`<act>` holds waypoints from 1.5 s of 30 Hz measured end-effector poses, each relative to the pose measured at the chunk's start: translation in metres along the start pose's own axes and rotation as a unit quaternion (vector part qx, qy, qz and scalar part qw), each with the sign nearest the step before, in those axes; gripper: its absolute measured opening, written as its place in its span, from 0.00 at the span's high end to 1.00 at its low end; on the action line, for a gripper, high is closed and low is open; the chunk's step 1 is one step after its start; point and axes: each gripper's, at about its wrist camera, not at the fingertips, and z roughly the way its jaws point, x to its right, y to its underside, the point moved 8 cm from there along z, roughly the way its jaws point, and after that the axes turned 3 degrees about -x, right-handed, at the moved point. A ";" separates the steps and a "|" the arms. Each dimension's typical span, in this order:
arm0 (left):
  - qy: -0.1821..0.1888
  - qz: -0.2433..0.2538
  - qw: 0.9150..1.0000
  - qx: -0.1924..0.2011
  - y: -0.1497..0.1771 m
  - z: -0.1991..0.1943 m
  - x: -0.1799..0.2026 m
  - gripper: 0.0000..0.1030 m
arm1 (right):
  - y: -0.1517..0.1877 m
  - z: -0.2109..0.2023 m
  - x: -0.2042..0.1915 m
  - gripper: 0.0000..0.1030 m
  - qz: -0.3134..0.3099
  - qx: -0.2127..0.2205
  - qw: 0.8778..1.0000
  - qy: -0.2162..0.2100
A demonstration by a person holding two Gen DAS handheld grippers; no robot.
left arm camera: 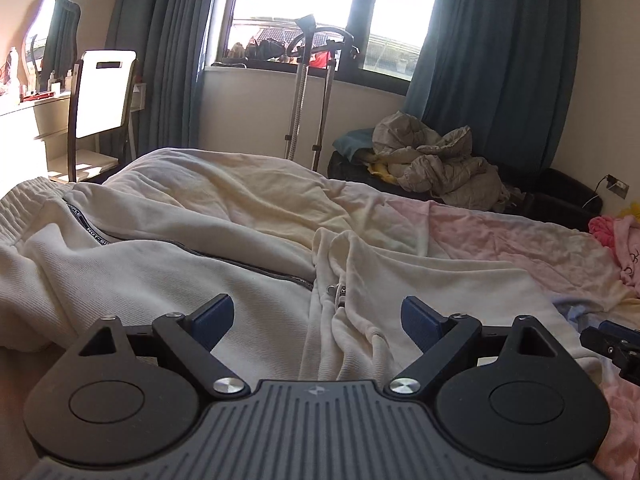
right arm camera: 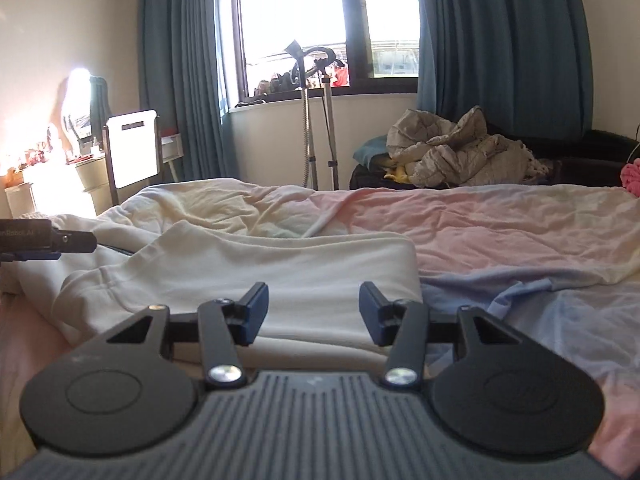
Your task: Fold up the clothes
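Left wrist view: left gripper (left arm camera: 318,320) spread wide, empty, above the cream zip jacket (left arm camera: 168,248) crumpled on the bed (left arm camera: 500,236). Right gripper (right arm camera: 314,306) likewise spread, nothing pinched, the jacket's fold at its 12 o'clock.
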 end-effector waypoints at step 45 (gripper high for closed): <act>-0.056 0.028 0.997 -0.050 0.029 0.017 0.007 0.09 | 0.045 0.065 0.097 0.34 0.382 -0.079 0.906 -0.166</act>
